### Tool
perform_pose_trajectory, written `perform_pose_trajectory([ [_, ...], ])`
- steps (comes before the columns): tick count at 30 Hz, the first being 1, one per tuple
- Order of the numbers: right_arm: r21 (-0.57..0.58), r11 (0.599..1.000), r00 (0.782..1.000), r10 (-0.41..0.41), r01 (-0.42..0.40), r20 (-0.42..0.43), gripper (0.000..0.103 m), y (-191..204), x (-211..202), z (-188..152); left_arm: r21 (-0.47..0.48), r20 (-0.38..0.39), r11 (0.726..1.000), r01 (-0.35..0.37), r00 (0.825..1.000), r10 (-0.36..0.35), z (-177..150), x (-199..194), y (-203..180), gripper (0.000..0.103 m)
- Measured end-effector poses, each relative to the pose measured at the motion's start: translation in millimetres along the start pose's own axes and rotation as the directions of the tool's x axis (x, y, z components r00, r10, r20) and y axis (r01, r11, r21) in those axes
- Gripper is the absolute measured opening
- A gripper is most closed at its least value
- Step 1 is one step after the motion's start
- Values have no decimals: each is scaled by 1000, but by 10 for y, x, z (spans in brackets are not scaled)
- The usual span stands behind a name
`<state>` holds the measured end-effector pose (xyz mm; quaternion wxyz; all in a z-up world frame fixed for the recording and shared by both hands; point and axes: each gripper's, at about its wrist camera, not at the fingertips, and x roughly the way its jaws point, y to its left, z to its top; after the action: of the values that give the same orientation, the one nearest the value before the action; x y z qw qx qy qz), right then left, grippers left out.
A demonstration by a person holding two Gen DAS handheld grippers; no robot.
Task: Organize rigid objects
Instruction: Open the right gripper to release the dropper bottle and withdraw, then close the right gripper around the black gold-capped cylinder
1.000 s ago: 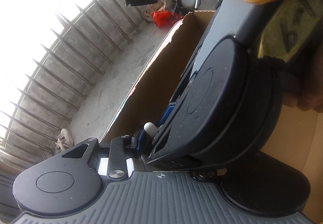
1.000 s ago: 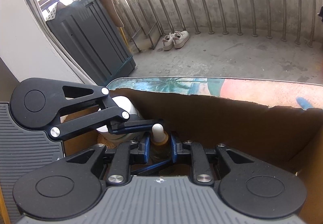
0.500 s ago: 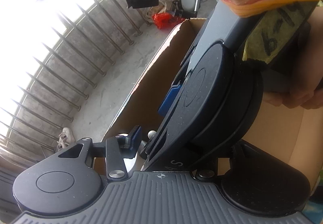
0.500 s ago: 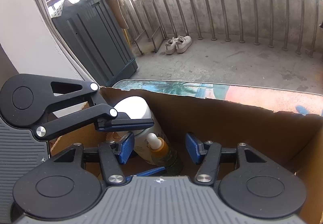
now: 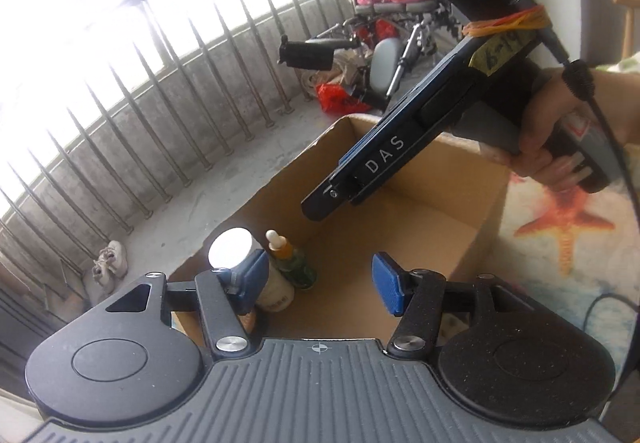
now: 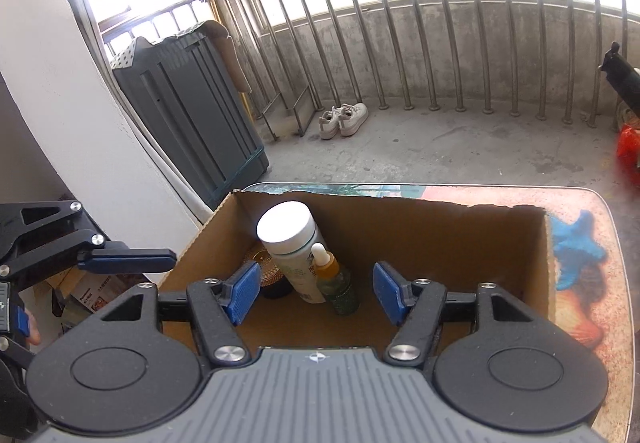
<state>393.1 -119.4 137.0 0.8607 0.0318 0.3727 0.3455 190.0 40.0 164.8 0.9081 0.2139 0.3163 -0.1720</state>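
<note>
An open cardboard box (image 6: 420, 239) stands on a table with a printed starfish cloth. In its left corner stand a white-capped bottle (image 6: 290, 239), a small dropper bottle (image 6: 334, 279) with a white tip and a dark amber jar (image 6: 268, 271). My right gripper (image 6: 316, 293) is open and empty above the box's near side. My left gripper (image 5: 320, 283) is open and empty, above the near rim. The bottle (image 5: 240, 255) and dropper bottle (image 5: 290, 263) also show in the left wrist view, as does the right gripper's body (image 5: 400, 155), held over the box (image 5: 440, 203).
The table's edge (image 6: 608, 243) runs along the right, with a blue starfish print (image 6: 576, 239). Balcony railing (image 6: 440, 43) curves behind. A grey cabinet (image 6: 188, 115), shoes (image 6: 344, 119), and a wheelchair with bags (image 5: 380, 55) stand on the concrete floor.
My right gripper has opened, let go of the dropper bottle in the box and lifted back. My left gripper has also drawn up and away from the box.
</note>
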Motion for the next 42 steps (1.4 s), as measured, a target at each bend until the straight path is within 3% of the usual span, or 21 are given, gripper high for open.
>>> perform_pose_trajectory([
  [5,-16,1000,1000,-12,12,2,67,140,-391,-263,-163,68,971,174,984,-165,-157,-270,-148,60],
  [10,-2,1000,1000,16,-16,26,68,234,-741,-528,-96,105,987,129,987,-119,-351,-290,-565,60],
  [18,-22,999,998,45,-44,36,69,368,-1018,-918,-186,87,968,168,984,-154,-736,-384,-738,60],
  [25,-30,997,998,67,-67,5,69,391,-911,-1118,-209,84,963,172,984,-158,-893,-108,-857,57],
  [30,35,997,997,69,-68,-25,68,229,-674,-1232,-198,89,970,143,988,-127,-910,233,-890,55],
  [35,59,994,995,90,-88,-44,68,152,-566,-1308,-228,105,956,182,981,-162,-939,477,-806,49],
  [39,25,993,991,115,-114,-64,68,235,-532,-1341,-202,111,963,179,981,-159,-949,546,-826,23],
  [42,-5,990,987,138,-139,-87,68,322,-480,-1371,-195,110,964,180,981,-161,-966,544,-845,21],
])
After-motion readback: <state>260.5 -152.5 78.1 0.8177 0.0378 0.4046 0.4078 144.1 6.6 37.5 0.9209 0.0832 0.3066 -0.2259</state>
